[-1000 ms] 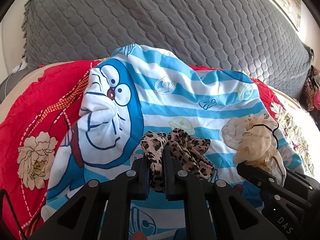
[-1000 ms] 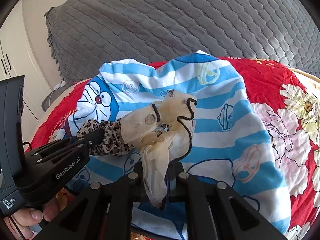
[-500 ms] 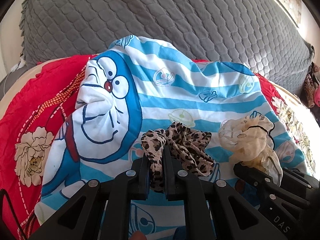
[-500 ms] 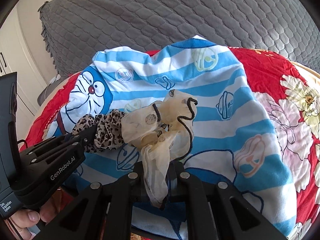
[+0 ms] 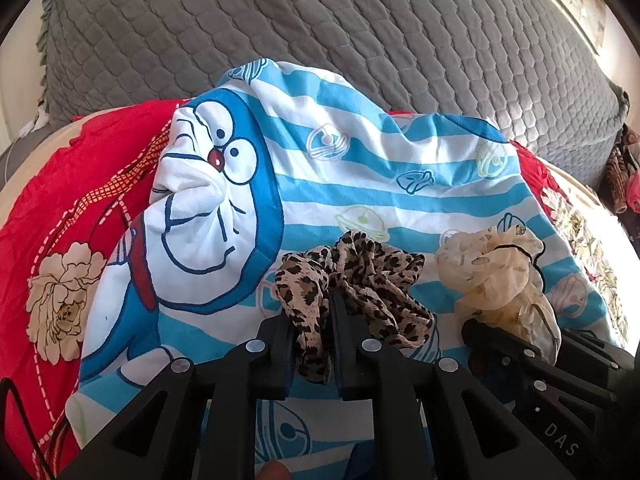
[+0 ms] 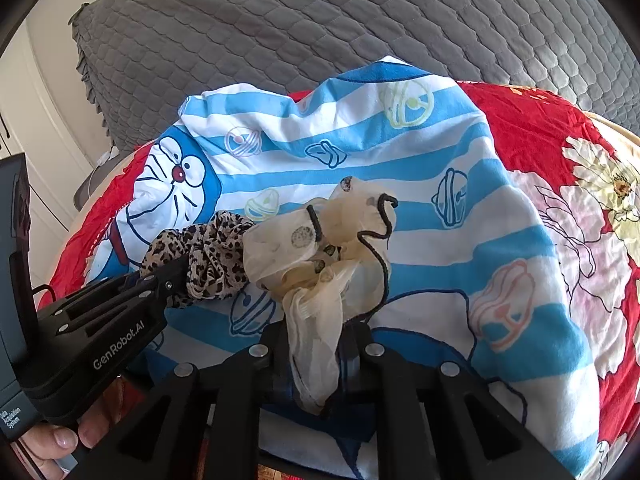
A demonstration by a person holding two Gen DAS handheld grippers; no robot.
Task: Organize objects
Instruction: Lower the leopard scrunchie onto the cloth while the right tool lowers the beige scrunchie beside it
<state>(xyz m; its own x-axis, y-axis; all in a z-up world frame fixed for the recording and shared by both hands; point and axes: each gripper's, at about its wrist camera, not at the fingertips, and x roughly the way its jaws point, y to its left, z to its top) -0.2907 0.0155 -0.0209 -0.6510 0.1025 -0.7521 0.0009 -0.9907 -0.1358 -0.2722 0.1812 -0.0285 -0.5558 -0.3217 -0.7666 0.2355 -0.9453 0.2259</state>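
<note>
Leopard-print scrunchie [image 5: 352, 280] bunched beside sheer cream scrunchie [image 5: 492, 276].

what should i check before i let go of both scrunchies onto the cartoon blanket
1. Leopard-print fabric scrunchie between the left tool's jaws, now opening: ok.
2. Sheer cream scrunchie with black elastic between the right tool's jaws, also opening: ok.
3. Blue-and-white striped cartoon blanket lies under both: ok.
4. Scrunchies apart: not ok, they touch in the right wrist view.
5. Scrunchies resting on the blanket: cannot tell.
</note>
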